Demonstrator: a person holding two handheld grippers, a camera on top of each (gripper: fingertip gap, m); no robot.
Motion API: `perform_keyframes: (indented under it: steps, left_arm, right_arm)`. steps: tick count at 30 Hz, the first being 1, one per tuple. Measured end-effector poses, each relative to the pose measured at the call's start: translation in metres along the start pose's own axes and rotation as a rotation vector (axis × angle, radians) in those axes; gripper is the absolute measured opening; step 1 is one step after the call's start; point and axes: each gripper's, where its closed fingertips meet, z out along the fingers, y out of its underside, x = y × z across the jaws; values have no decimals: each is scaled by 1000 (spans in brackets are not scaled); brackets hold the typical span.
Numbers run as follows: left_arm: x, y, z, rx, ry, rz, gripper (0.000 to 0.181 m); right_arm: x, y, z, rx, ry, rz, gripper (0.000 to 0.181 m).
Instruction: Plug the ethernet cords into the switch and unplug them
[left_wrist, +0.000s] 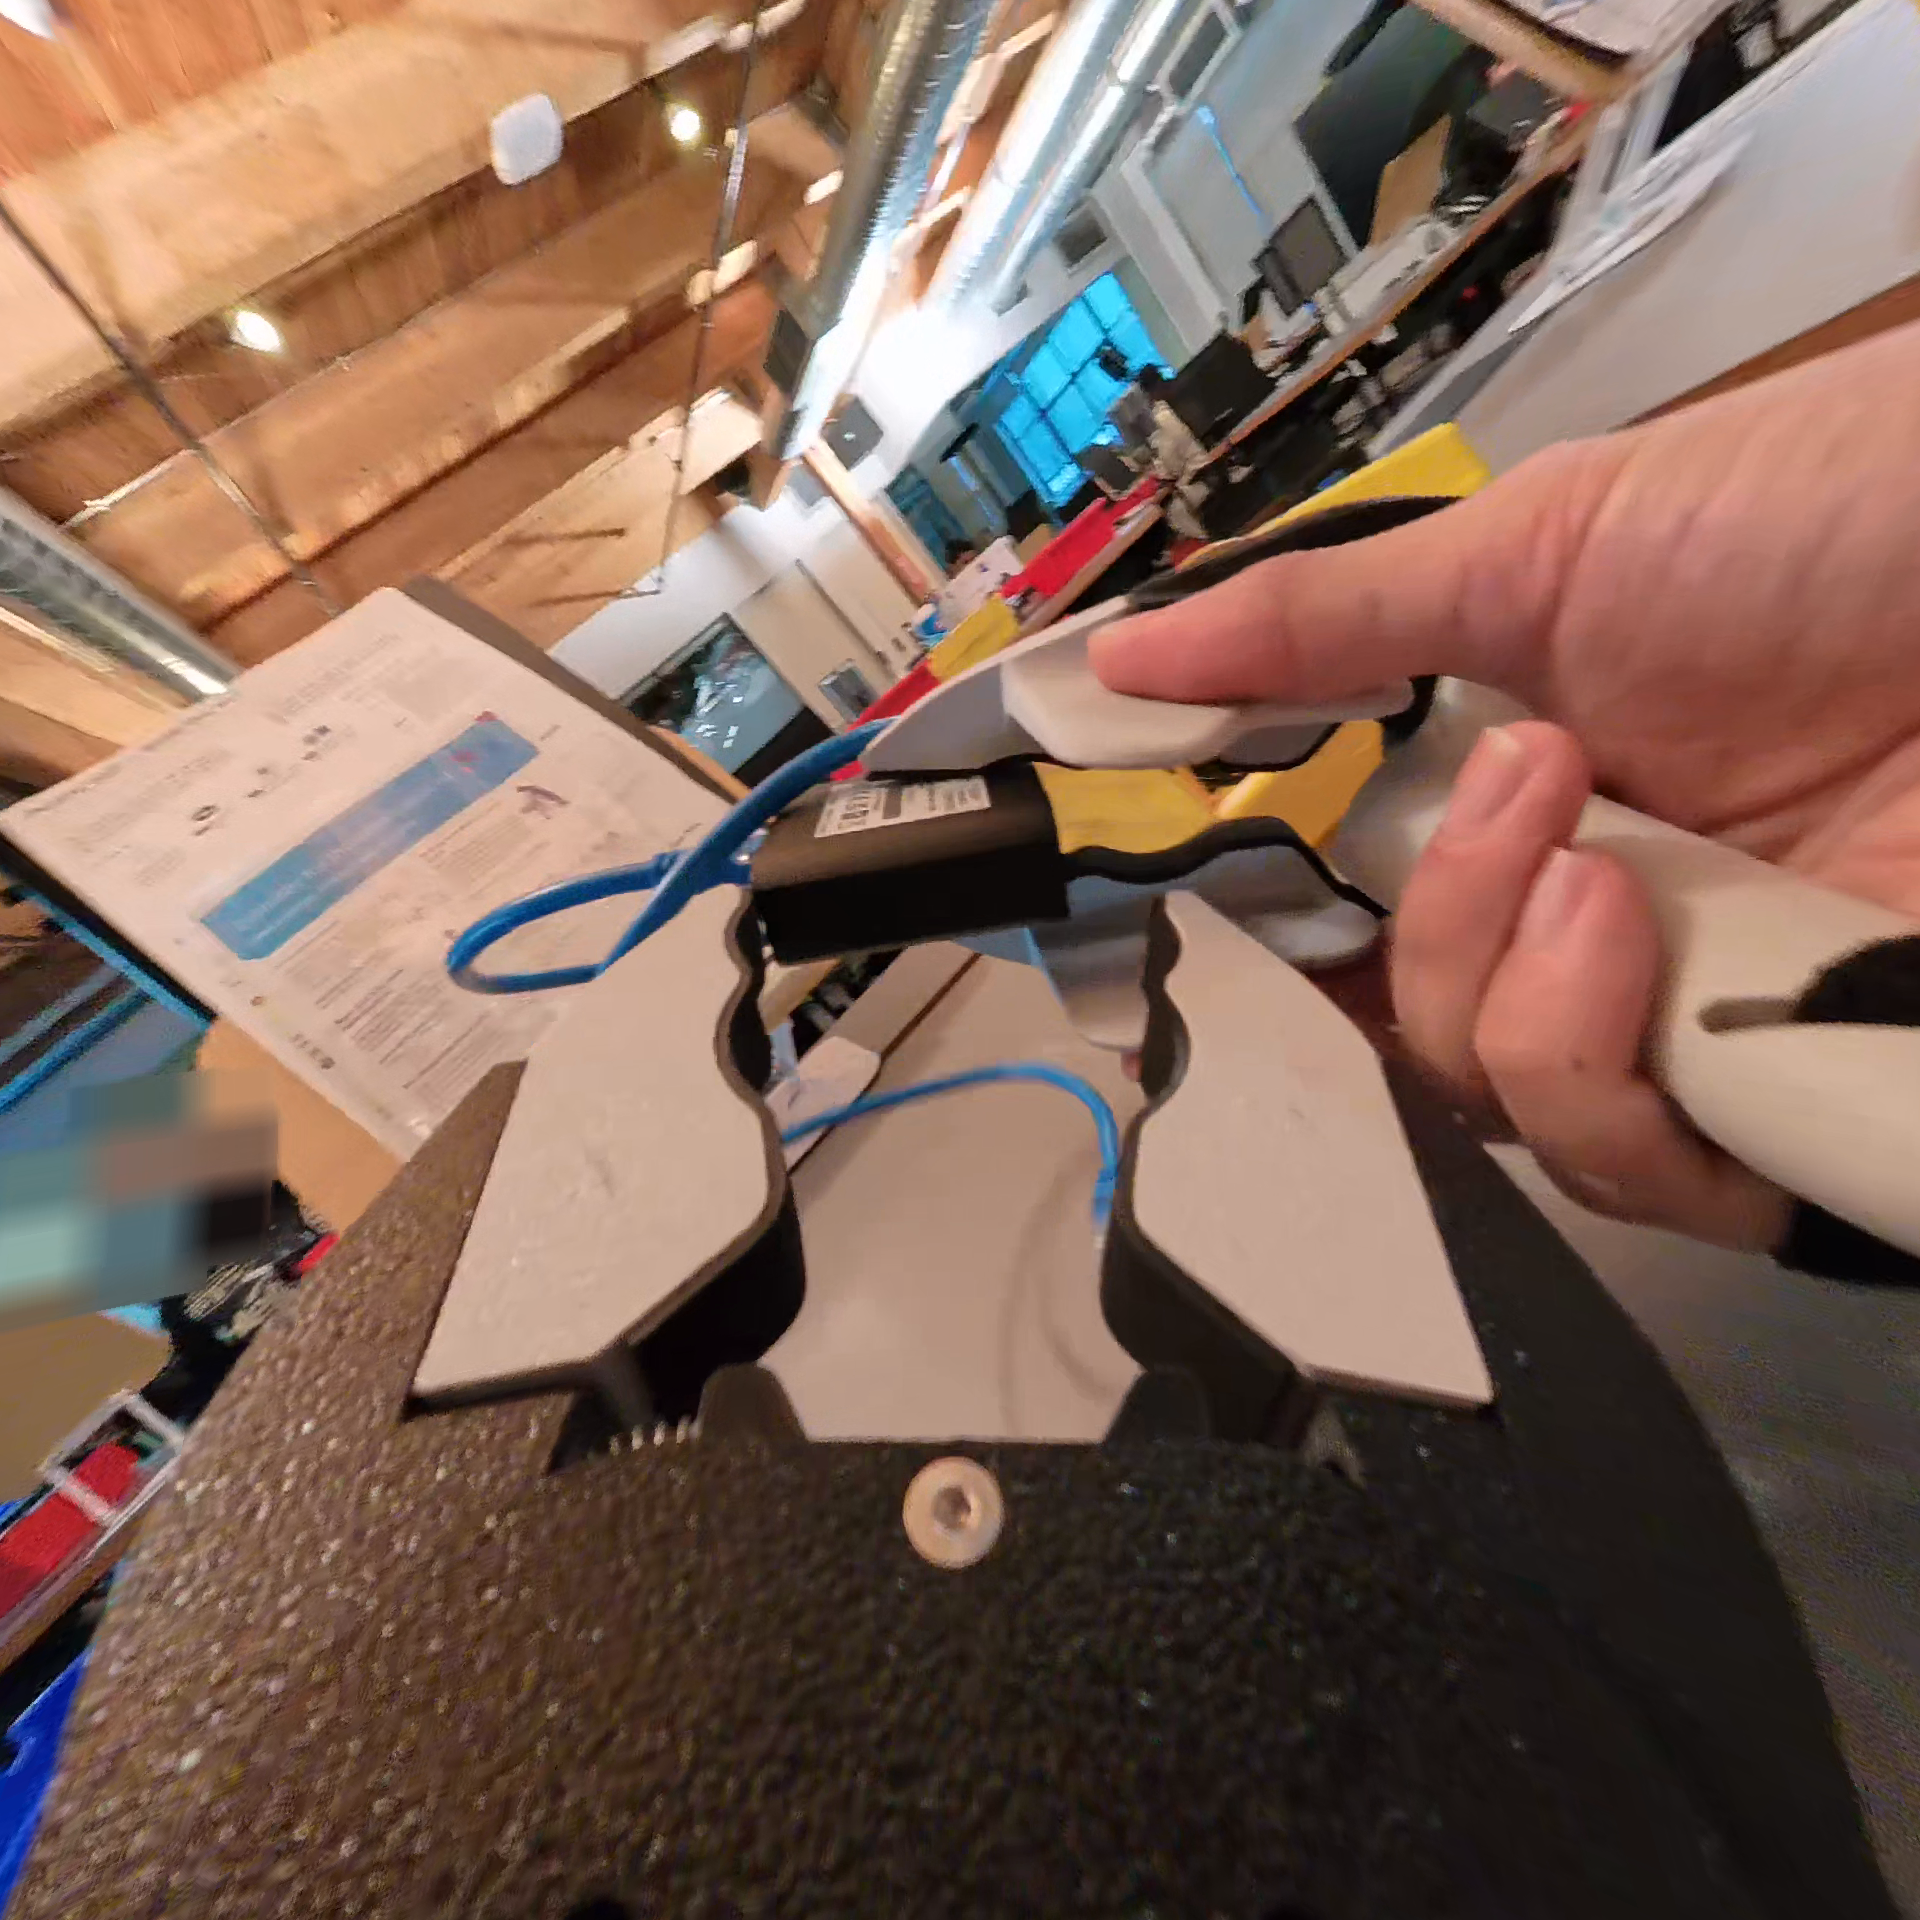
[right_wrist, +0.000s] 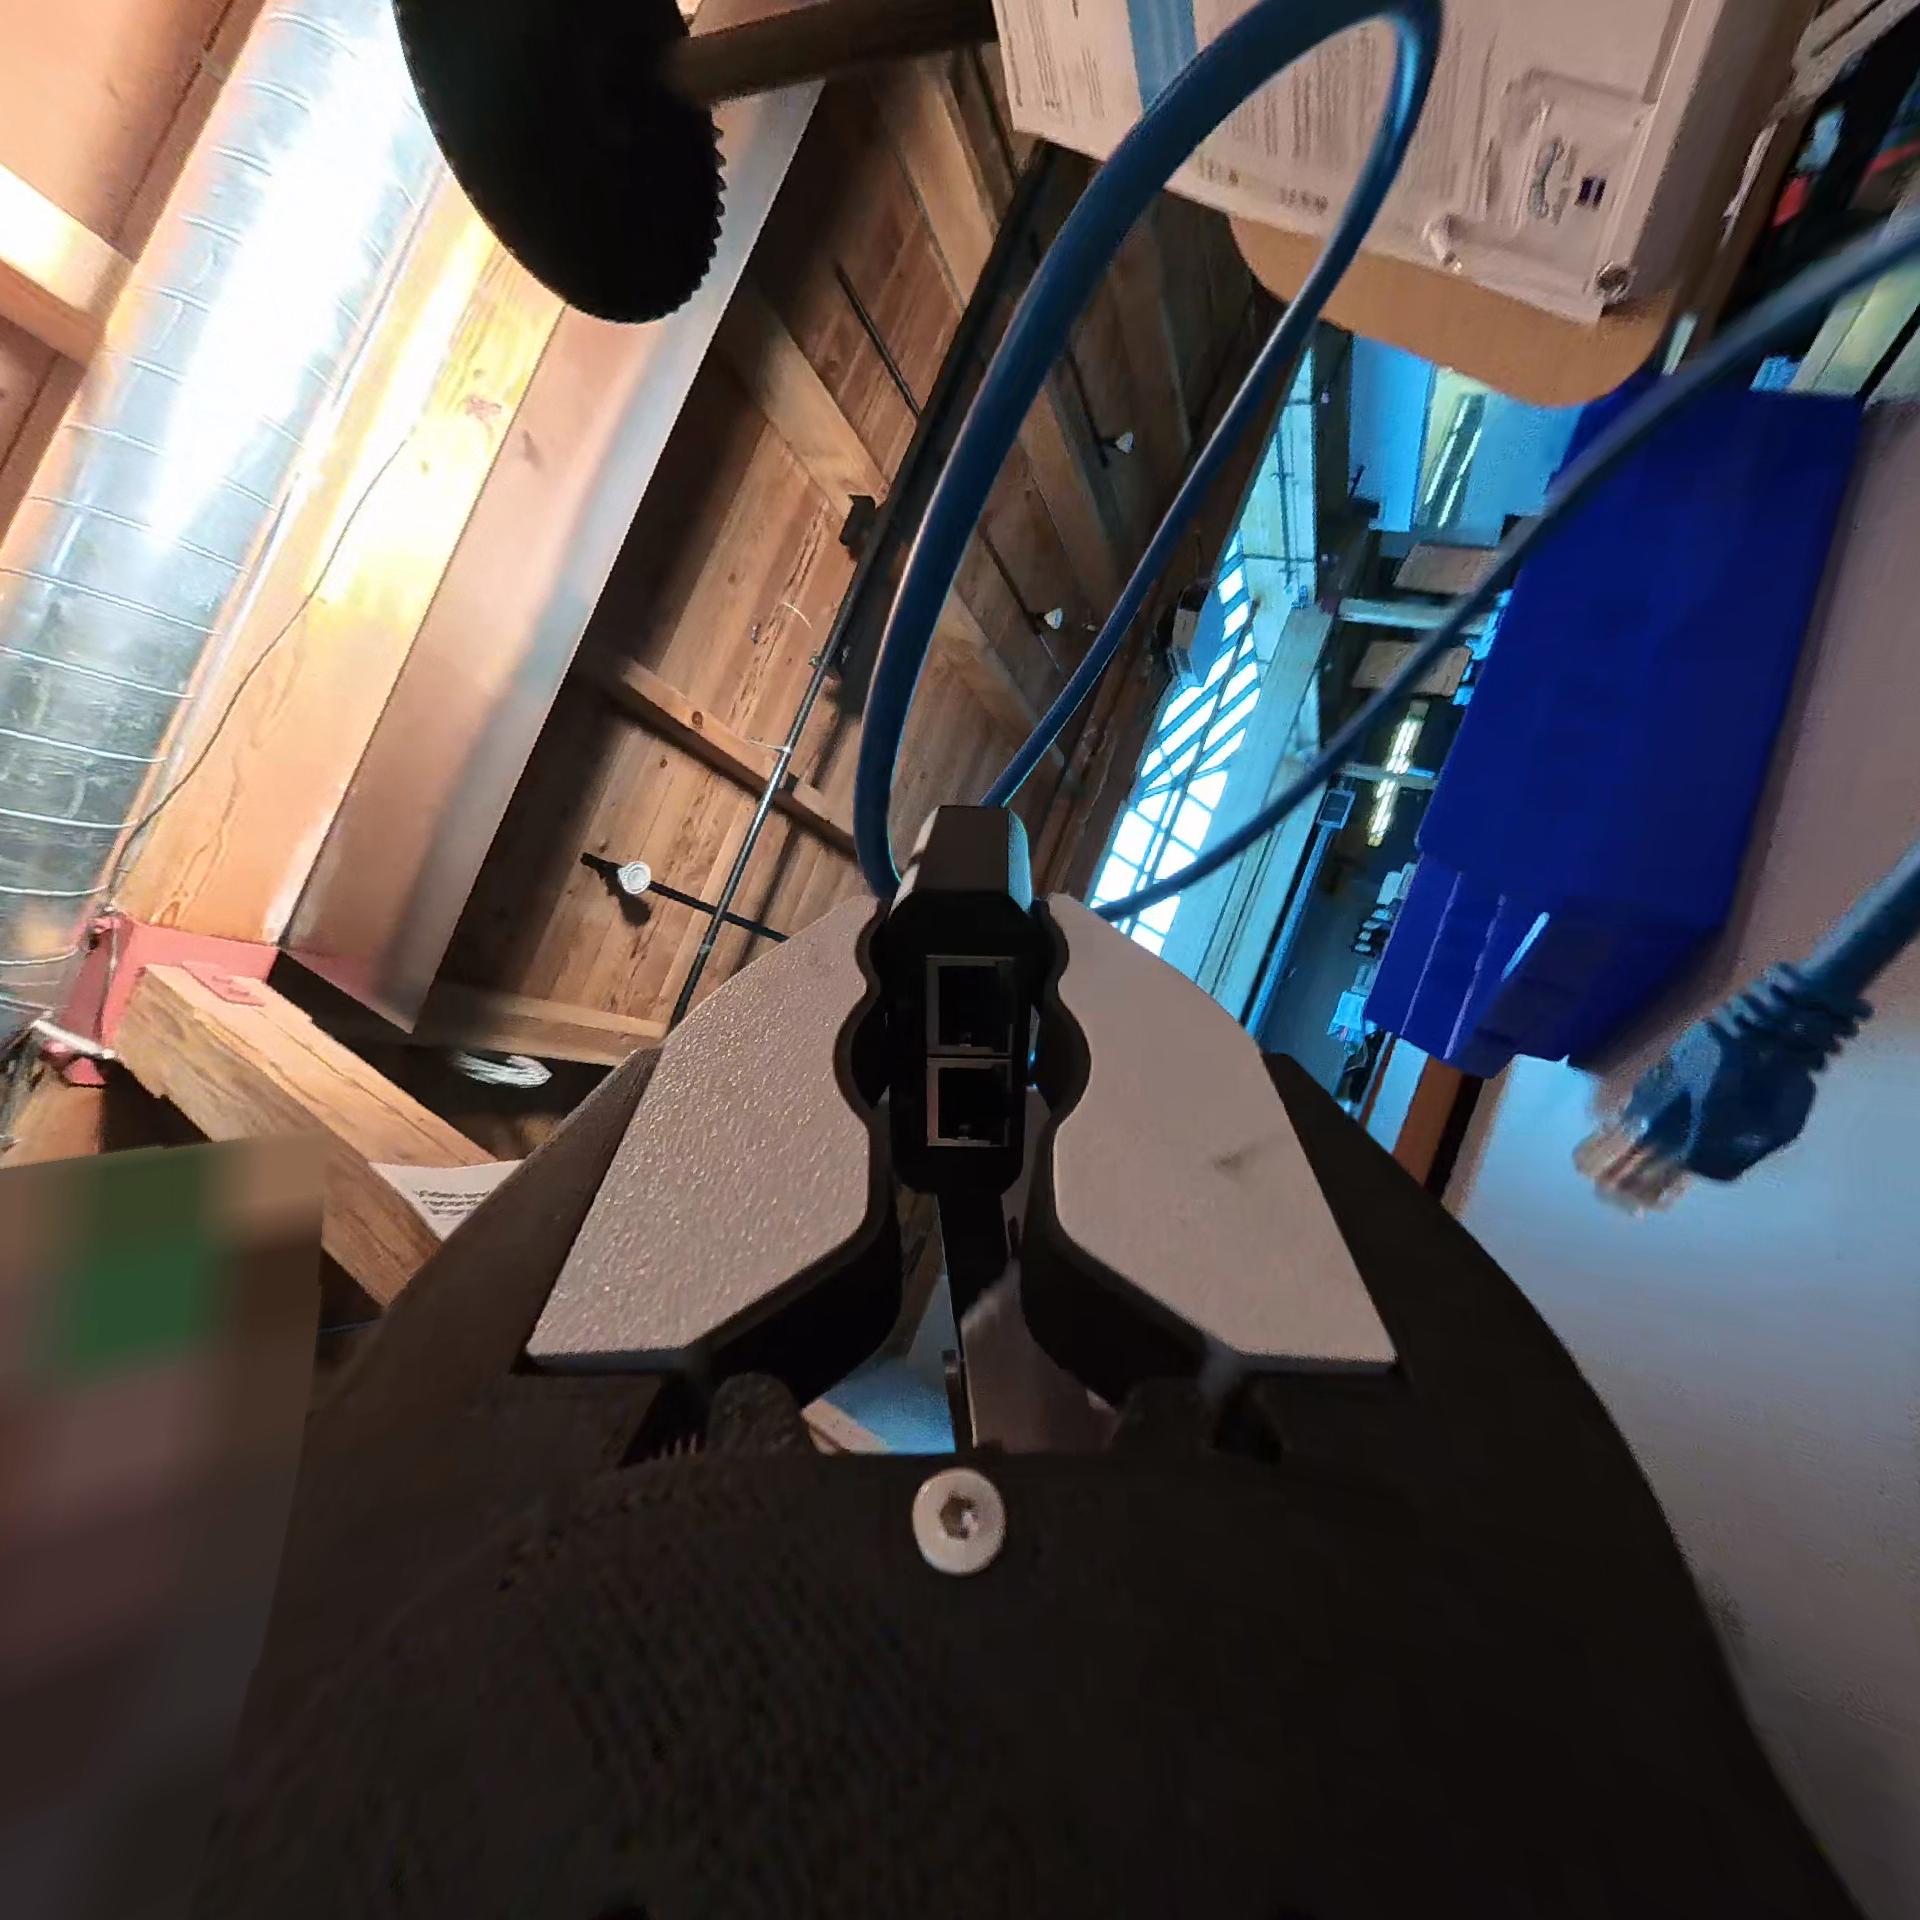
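Observation:
In the right wrist view my right gripper (right_wrist: 966, 935) is shut on a small black switch (right_wrist: 966, 1049). Two empty ports face the camera. A blue ethernet cord (right_wrist: 935, 582) loops out from the switch's far end. A second blue plug (right_wrist: 1704, 1101) hangs loose at the right. In the left wrist view my left gripper (left_wrist: 951, 935) is open and empty, just below the switch (left_wrist: 904, 862), which a hand (left_wrist: 1558, 644) holds up in the other gripper. A blue cord (left_wrist: 675, 883) is plugged into the switch's left end. Another cord's plug (left_wrist: 1101, 1195) lies on the table between my left fingers.
A printed sheet on a board (left_wrist: 364, 831) leans at the left. Yellow and red bins (left_wrist: 1392, 478) stand behind the hand. Blue bins (right_wrist: 1621, 727) sit at the right. The white table (left_wrist: 935, 1299) lies under the left gripper. A black disc (right_wrist: 561, 156) hangs overhead. Left and right tips are no more than a few centimetres apart.

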Motion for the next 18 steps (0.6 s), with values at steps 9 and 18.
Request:
perform_keyframes:
  steps: [9, 18]
  left_arm:
    - [-9, 9, -3, -8, 107, -205, 55]
    - [-30, 0, -28, 203, 510, -741, 55]
  right_arm:
    - [2, 13, -1, -189, 45, -258, 25]
    - [-20, 39, -31, -742, -53, -1112, 68]
